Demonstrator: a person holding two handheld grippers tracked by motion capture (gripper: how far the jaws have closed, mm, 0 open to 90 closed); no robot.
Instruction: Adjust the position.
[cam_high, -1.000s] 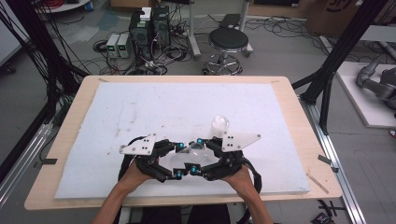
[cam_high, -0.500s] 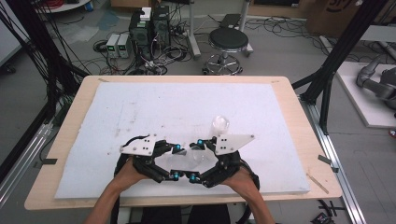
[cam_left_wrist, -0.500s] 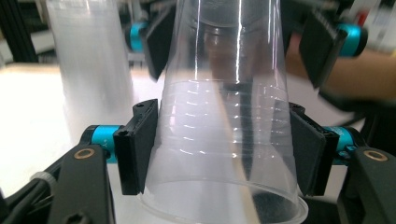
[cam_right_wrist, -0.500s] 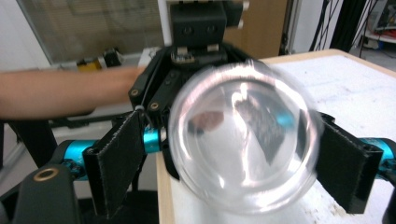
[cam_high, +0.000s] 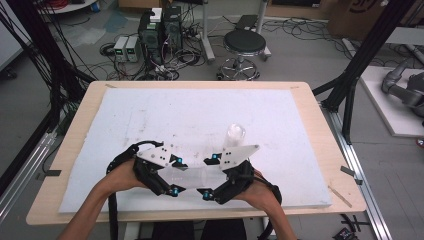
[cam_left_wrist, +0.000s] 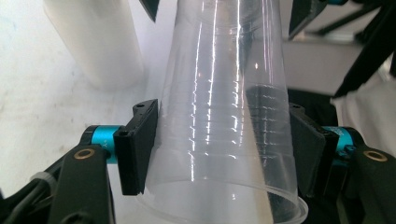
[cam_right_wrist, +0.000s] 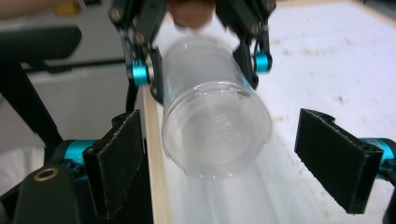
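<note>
Item: clear plastic cup (cam_left_wrist: 224, 116), lying sideways above worktop (cam_high: 300, 115) front edge. L gripper (cam_high: 174, 176) fingers clamped on cup near rim. R gripper (cam_high: 210, 175) fingers just spread wide, off cup base. Step: handover/unstacking, prob. Next: R re-grip or withdraw. 2nd cup (cam_high: 234, 135) upright nearby.

Grippers: left gripper (cam_high: 175, 175), right gripper (cam_high: 210, 175); black jaws, flat pads, cyan collars and brass screws behind; grey plates on top; black cables.

Left gripper (cam_left_wrist: 219, 149) fingers (cam_left_wrist: 137, 147) clamp clear plastic cup (cam_left_wrist: 224, 116); white cylinder (cam_left_wrist: 95, 39) behind.
</note>
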